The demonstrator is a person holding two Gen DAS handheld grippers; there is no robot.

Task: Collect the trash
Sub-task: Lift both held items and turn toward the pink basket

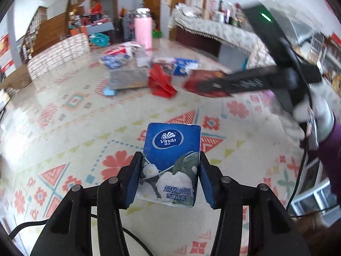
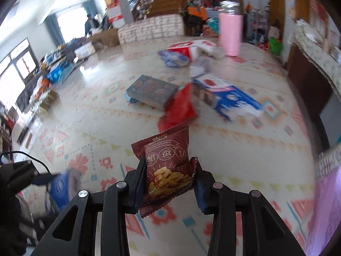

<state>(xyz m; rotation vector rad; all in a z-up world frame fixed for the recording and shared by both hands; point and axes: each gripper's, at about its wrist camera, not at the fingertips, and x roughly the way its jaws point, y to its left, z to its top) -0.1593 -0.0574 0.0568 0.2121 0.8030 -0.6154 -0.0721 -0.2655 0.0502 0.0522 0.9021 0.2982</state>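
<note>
So we have the left gripper point(image 1: 169, 178) clamped on a blue tissue pack point(image 1: 170, 160) and the right gripper point(image 2: 170, 181) on a maroon snack packet point(image 2: 167, 168), both lifted, while farther off a red bag point(image 2: 179, 108), flat box point(image 2: 152, 90) and more wrappers point(image 2: 185, 53) lie uncollected on the patterned floor point(image 2: 106, 115).

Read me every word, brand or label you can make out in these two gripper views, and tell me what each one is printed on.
"Vinda": logo near the top of the blue tissue pack in the left gripper.
"Ultra Strong": lower on the same pack; the Chinese lines beside it are not clear to me.
"CU" and "CAN": small letters under large Chinese characters on the dark red snack packet in the right gripper.
Print on the litter further off: too blurred.
</note>
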